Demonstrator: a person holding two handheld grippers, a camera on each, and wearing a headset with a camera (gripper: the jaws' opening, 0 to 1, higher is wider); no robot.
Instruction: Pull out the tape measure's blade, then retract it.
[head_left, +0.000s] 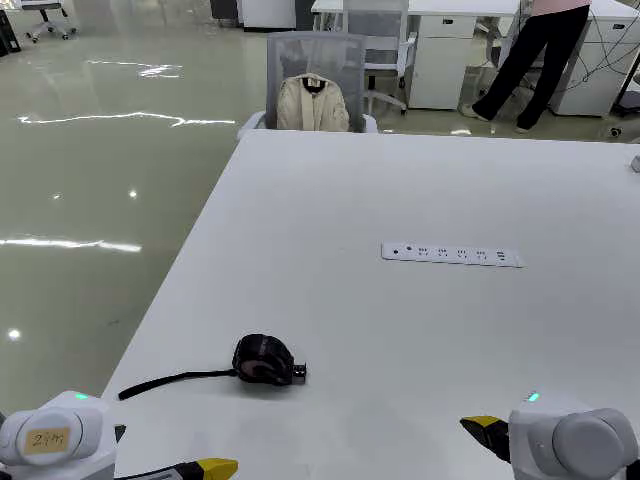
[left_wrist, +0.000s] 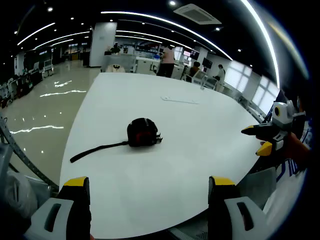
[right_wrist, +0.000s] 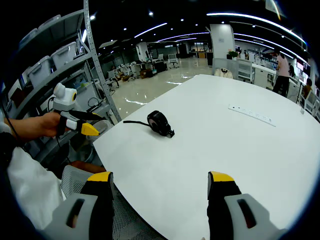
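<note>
A black tape measure lies on the white table near its left front corner, its black strap trailing left. The blade is retracted. The same tape measure lies ahead of my left gripper, which is open and well short of it. My right gripper is open too, with the tape measure farther off on the table. In the head view the left gripper sits at the bottom left and the right gripper at the bottom right, both with yellow-tipped jaws.
A white power strip is set into the table's middle. A grey mesh chair with a cream jacket stands at the far end. A person stands by desks at the back right. Glossy floor lies to the left.
</note>
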